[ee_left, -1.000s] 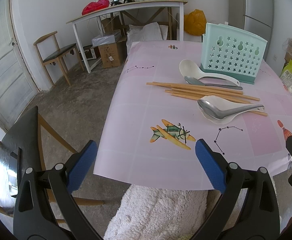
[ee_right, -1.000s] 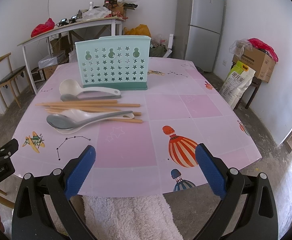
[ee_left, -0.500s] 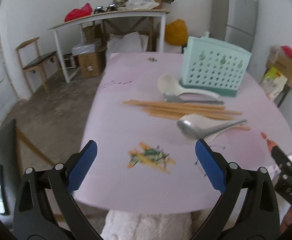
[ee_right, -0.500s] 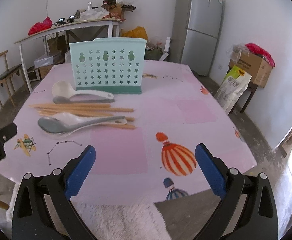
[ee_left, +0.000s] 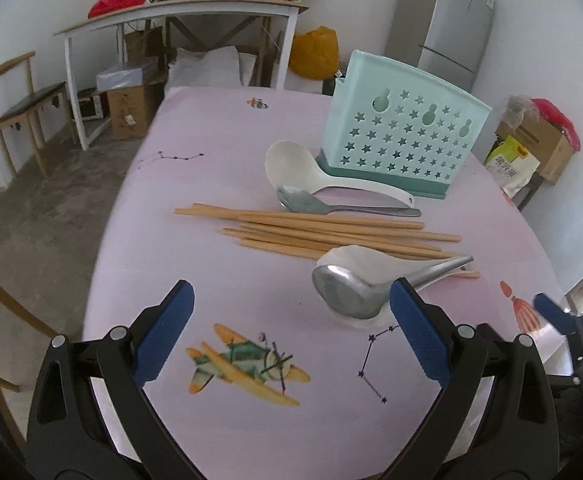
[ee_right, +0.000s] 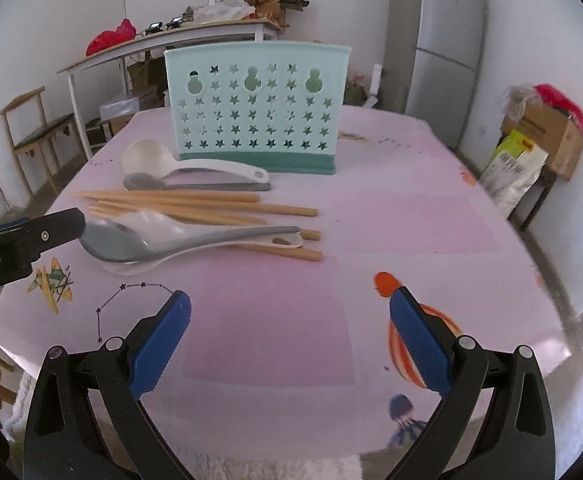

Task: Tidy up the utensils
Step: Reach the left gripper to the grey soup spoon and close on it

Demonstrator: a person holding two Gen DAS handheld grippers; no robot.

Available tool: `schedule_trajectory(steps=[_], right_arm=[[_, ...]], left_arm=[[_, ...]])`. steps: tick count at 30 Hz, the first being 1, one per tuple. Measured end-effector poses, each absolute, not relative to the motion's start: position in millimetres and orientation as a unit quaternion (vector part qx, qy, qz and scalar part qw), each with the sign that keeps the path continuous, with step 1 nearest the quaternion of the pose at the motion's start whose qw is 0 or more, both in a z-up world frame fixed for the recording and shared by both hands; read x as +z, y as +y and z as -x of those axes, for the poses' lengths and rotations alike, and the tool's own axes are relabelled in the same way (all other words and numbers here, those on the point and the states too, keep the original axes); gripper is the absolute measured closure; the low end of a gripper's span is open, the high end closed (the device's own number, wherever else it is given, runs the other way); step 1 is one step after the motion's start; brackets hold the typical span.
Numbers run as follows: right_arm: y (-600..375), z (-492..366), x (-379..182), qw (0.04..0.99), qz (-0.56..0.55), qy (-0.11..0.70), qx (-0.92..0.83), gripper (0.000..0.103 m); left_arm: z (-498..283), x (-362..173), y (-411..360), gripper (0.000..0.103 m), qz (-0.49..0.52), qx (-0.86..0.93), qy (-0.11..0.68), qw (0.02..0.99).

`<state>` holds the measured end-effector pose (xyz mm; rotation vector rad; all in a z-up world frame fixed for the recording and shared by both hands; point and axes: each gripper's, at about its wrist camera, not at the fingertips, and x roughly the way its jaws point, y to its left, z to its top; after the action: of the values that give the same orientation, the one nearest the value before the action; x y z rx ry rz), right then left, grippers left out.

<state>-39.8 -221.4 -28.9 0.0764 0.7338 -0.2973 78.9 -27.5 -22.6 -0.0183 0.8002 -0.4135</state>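
The left gripper point(ee_left: 291, 328) is hovering wide open above the pink patterned table point(ee_left: 219, 168), holding nothing. The right gripper point(ee_right: 289, 330) is likewise spread fully and empty.

The utensils are lying loose on the table, at 12 o'clock from both grippers. Nearest, a grey metal ladle-shaped spoon point(ee_left: 351, 292) is resting in a white ceramic soup spoon point(ee_left: 355, 256); its bowl is sitting just beside the left gripper's right finger. Beyond them, a bundle of wooden chopsticks point(ee_left: 315, 228) is lying crosswise. Further on, a small steel spoon point(ee_left: 307, 202) and a white plastic rice paddle point(ee_left: 291, 166) are lying side by side.

The mint-green star-perforated plastic holder point(ee_right: 255, 108) is standing upright behind them. Nothing is showing through its holes or above its rim; its inside cannot be seen.

Handling judgement: the metal spoons are likely stiff and slippery, so grasp at mid-handle. The ceramic spoon is fragile. The chopsticks are light and prone to rolling.
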Motion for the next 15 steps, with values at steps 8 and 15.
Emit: schedule_trajectory(steps=[8, 15], right_arm=[[-230.1, 19.0, -43.2, 0.914, -0.066, 0.38, -0.125, 0.006], [-234.3, 14.8, -47.2, 0.908, -0.077, 0.392, -0.126, 0.006]], left_arm=[[-97.3, -37.9, -35.5, 0.057, 0.036, -0.226, 0.434, 0.871], [-105.2, -42.0, -34.5, 0.096, 0.051, -0.238, 0.443, 0.863]])
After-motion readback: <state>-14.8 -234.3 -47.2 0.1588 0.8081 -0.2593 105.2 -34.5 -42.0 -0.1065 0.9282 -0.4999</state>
